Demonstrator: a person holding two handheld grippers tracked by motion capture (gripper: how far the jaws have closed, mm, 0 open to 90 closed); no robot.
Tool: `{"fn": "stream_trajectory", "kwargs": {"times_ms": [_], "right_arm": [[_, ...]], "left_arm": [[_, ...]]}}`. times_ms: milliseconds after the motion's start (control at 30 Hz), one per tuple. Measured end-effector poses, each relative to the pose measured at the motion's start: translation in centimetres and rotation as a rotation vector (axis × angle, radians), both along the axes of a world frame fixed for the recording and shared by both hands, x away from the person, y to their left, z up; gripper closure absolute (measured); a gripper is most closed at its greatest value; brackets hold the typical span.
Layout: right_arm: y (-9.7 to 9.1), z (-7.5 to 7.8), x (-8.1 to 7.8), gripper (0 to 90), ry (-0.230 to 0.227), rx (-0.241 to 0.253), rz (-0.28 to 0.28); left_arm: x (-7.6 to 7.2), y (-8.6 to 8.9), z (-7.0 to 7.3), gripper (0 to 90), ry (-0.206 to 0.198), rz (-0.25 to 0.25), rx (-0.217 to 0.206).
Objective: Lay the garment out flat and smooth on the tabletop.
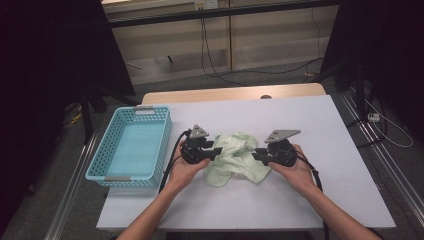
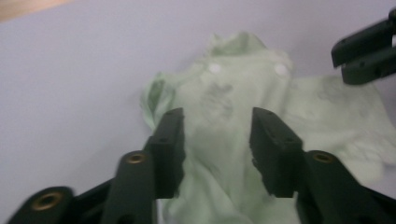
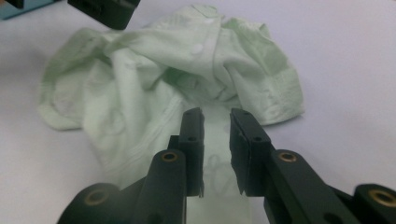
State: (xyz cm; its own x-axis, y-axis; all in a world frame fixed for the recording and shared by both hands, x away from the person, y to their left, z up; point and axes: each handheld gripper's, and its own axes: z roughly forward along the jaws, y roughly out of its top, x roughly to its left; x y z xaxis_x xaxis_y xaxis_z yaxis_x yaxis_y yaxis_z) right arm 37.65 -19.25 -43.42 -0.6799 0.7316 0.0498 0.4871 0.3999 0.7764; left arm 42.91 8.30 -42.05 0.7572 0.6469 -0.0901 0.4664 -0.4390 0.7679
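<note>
From the high view, your pale green cloth point(image 1: 235, 157) lies crumpled on the white counter point(image 1: 310, 190), near the middle and a bit toward your edge. Your left gripper point(image 1: 216, 151) sits at the cloth's left side, and your left hand point(image 1: 187, 167) holds it from behind. Your right gripper point(image 1: 256, 156) sits at the cloth's right side, held by your right hand point(image 1: 295, 167). The two grippers point at each other across the cloth. A light blue basket point(image 1: 100, 157) stands by the counter's left edge, well apart from the cloth. A black cable point(image 1: 170, 160) runs down from the left gripper, between it and the basket.

In the left gripper view, your left gripper point(image 2: 215, 140) has its jaws about half open. The cloth point(image 2: 224, 93) lies between them and under them, but the pads do not press on it. Two small white buttons point(image 2: 215, 68) show on the cloth farther up. The tip of your right gripper point(image 2: 366, 53) comes in at the top right, over the cloth's far edge.

In the right gripper view, your right gripper point(image 3: 216, 140) has its jaws close together with a narrow gap. A flat strip of the cloth point(image 3: 140, 93) runs through that gap, and the pads do not squeeze it. The rest of the cloth is piled up beyond the jaws. Your left gripper point(image 3: 109, 11) shows at the top left, just over the cloth.
</note>
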Motion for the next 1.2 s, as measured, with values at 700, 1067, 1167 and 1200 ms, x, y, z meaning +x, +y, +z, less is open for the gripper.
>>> {"fn": "stream_trajectory", "kwargs": {"times_ms": [700,1067,1167,1200], "right_arm": [[0.1,-2.1,0.0,90.0,0.095,-0.033,0.014],[-0.8,-1.9,-1.8,90.0,0.095,-0.06,0.031],[-1.2,-1.8,-2.0,90.0,0.091,-0.063,0.028],[-1.4,-1.8,-2.1,90.0,0.093,-0.062,0.024]], "left_arm": [[1.9,-0.3,-1.9,77.1,0.078,0.043,-0.039],[1.6,1.9,-2.1,65.1,0.101,0.099,-0.029],[1.6,3.0,-1.6,60.4,0.087,0.144,-0.036],[1.6,3.3,-1.5,59.9,0.087,0.153,-0.048]]}}
